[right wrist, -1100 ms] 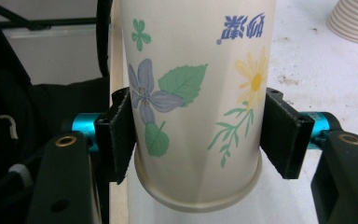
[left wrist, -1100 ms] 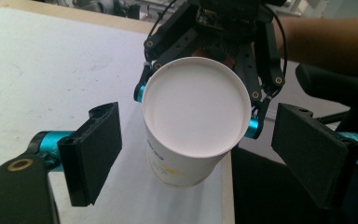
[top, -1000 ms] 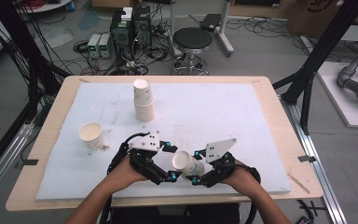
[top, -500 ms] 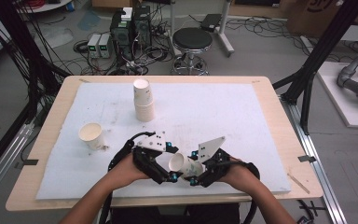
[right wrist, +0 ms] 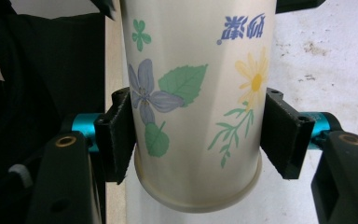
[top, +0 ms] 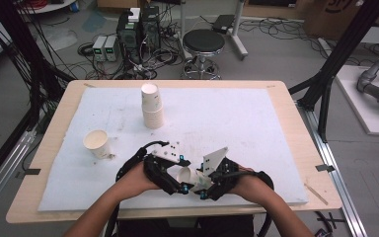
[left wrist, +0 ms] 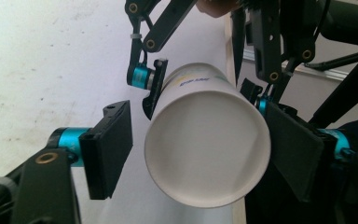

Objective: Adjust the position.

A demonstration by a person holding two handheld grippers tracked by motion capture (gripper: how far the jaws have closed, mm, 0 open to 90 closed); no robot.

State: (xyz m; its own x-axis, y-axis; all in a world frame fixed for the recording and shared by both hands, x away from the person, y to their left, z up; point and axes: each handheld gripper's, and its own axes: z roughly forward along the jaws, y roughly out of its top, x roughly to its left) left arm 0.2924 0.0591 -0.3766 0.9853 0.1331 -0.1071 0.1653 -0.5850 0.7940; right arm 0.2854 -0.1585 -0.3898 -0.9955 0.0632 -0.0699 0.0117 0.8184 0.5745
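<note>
The paper cup (top: 186, 176) lies on its side in the air just above the near edge of the bench (top: 276, 123), midway along that edge, held between the two tools. The right hand-held gripper (right wrist: 198, 140) clamps it firmly, its pads pressing the printed wall close to the rim. The left hand-held gripper (left wrist: 200, 156) has just been closing from wide open around the other end of the cup; one pad looks to touch the wall, while a narrow gap shows beside the other, so it does not yet grip. Compared with a second ago, both hands sit in nearly the same place. This looks like a handover or a two-handed pull, perhaps to separate nested cups. A stack of cups (top: 151, 106) stands mid-bench; a single cup (top: 96, 143) stands toward the left edge.
</note>
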